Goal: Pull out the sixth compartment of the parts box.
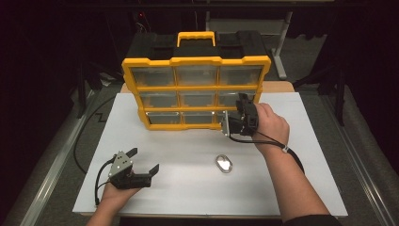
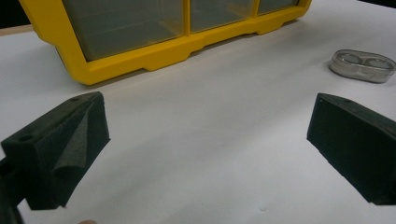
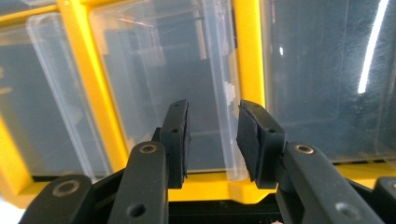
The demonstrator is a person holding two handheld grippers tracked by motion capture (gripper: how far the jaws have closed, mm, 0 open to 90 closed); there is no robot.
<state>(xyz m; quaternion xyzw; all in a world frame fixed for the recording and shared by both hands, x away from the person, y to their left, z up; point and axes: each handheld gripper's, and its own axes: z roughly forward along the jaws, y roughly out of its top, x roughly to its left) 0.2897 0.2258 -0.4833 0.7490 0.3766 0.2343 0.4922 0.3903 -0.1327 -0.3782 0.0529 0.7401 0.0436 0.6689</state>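
Reaching at the bottom right drawer of the yellow organizer, the right gripper has its jaws a narrow gap apart, and between them stands the clear upright tab on the drawer's front. The pads look close to that tab, but I cannot tell whether either one touches it, so the grip is not yet sure. In the high view the same gripper sits against the organizer's lower right corner, low by the white table.

The main risk, as I judge it, is a poor bite: the tab is thin, smooth plastic, and if the jaws close off-centre or only on its edge, the pads may slide off once the pull begins. A pull angled sideways could jam the drawer in its yellow frame. The organizer stands upright on its narrow base with nothing bracing it, so a hard tug might drag or tip the whole case forward.

Farther out, the small clear case lies on the table, near the front of the organizer and apart from it; a drawer coming free suddenly, or a sliding organizer, could knock it.

The left gripper rests near the table's front left with jaws spread wide, holding nothing, too far away to steady the case.
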